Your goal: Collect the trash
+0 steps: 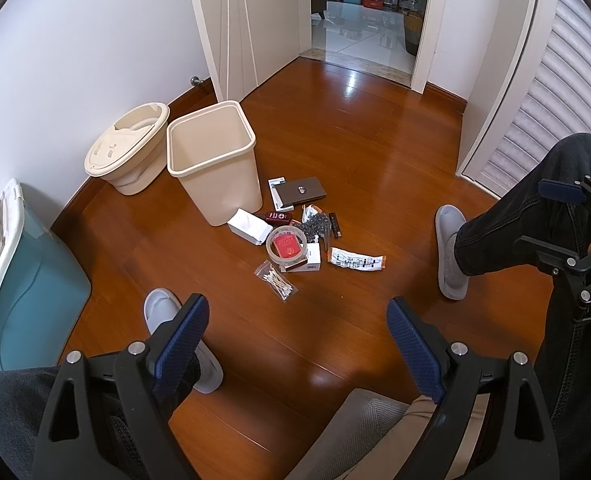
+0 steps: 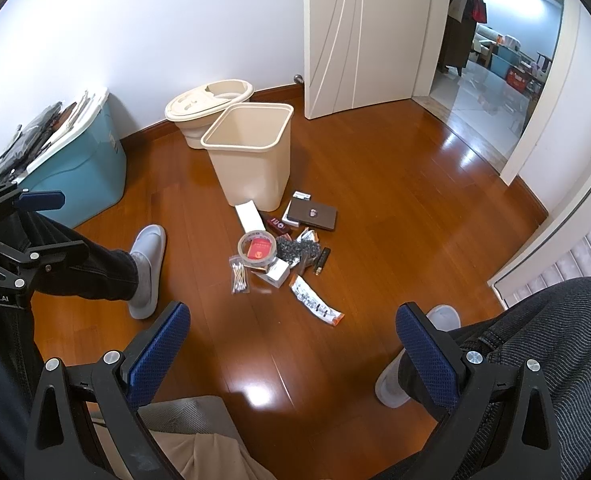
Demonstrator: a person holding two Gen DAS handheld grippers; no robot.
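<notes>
**Trash pile on floor beside open bin, both grippers empty**

Trash pile [image 1: 303,236] sits on the wooden floor [image 1: 355,152], in front of both grippers and just right of the bin, seen from the left wrist.

Nearest: left gripper [image 1: 297,344] fingers spread wide apart, nothing between them, hovering above the floor. Right gripper [image 2: 293,350] same, fingers apart, empty. Each gripper also shows at the edge of the other's view. Person's legs in dark trousers and grey slippers [image 1: 449,252] flank the pile on both sides.

Pile, near to far:
- clear bag of cotton swabs [image 1: 276,280] at the near-left edge
- printed wrapper [image 1: 357,260] with an orange end, at the near-right edge, lying flat
- tape roll [image 1: 286,246] lying flat, a red card [image 2: 260,249] showing inside its ring
- small white box [image 1: 312,258] touching the tape roll
- white packet [image 1: 247,227] near the bin base
- dark crumpled bag [image 1: 313,229] with a small black stick [image 1: 335,224] just beside it
- dark red bottle [image 1: 278,216] lying on its side
- dark flat case [image 1: 300,191] at the far edge, resting partly on a white card

Beige trash bin [image 1: 215,160] stands upright, open top, nothing visible inside. Behind it to the left, a round beige bucket [image 1: 129,148] with its lid on, against the wall. Blue storage box [image 2: 83,168] with white lid stands at far left. Open doorway [image 1: 367,20] beyond.
</notes>
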